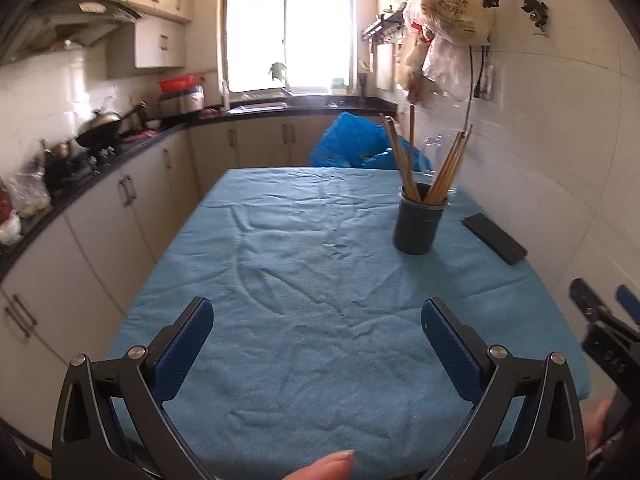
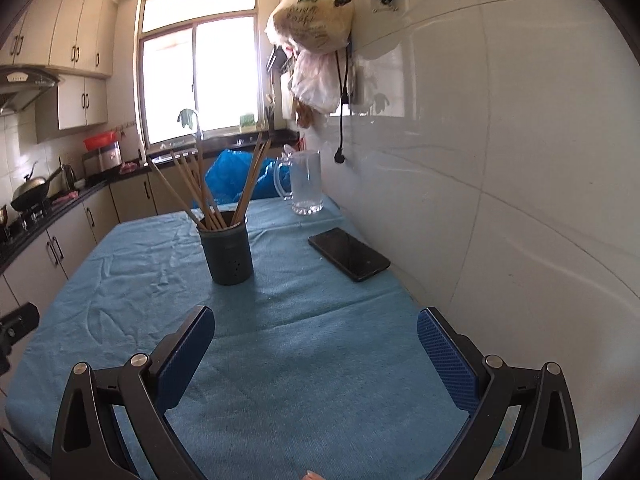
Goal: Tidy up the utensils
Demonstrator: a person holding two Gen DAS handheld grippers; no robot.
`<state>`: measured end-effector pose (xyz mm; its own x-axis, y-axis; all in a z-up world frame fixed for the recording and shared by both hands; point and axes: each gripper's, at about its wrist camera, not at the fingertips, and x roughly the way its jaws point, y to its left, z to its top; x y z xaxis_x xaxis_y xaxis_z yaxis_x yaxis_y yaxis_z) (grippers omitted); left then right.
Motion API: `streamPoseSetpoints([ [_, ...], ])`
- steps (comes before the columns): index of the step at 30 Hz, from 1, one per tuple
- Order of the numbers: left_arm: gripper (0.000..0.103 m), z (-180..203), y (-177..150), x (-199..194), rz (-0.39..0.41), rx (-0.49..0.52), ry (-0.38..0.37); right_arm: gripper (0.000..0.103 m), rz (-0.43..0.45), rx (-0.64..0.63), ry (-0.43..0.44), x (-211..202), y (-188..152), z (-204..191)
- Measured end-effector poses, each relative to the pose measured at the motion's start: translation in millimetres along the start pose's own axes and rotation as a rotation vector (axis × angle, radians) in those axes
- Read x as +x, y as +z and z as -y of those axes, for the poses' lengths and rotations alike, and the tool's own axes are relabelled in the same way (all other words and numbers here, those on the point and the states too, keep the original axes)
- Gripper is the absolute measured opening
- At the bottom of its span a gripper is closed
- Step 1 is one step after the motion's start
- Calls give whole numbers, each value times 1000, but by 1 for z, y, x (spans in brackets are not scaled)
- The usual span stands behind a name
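The chopsticks (image 2: pixel 208 192) all stand in the dark holder (image 2: pixel 228 254) on the blue cloth (image 2: pixel 304 360), leaning outward in two loose bunches — one fanned to the left, one tilted right — and no loose utensil lies anywhere on the cloth that either view shows. By that evidence the sorting looks finished or very nearly so; at most the sticks might be gathered straighter, though whether that is wanted cannot be told from here. The left gripper (image 1: pixel 318 316) hovers over the near part of the cloth with its jaws spread wide and nothing between them. The right gripper (image 2: pixel 316 324) is likewise released and empty, its blue pads well apart, aimed toward the holder, which stands upright ahead of it and a little to the left. In the left view the holder (image 1: pixel 418 224) sits far off toward the right side of the table. As for other vessels, a clear glass mug (image 2: pixel 306 182) stands near the wall at the far end of the table; it looks empty or nearly so — its contents are hard to read through the glare. A black phone (image 2: pixel 348 254) lies flat between the mug and the near edge, just beside the wall, apart from the holder. Behind the table a blue bag (image 2: pixel 228 176) bulges up.
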<state>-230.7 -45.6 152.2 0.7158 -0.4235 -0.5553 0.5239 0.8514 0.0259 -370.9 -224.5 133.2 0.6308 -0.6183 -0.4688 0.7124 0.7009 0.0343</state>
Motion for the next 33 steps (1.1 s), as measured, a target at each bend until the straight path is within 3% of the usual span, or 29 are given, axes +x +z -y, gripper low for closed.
streamPoseSetpoints([
  [13,103,0,-11,-37,21,-31,77,103,65,-11,21,-46,-14,-1],
  [33,103,9,-20,-37,28,19,99,103,42,-62,53,-41,-20,-21],
])
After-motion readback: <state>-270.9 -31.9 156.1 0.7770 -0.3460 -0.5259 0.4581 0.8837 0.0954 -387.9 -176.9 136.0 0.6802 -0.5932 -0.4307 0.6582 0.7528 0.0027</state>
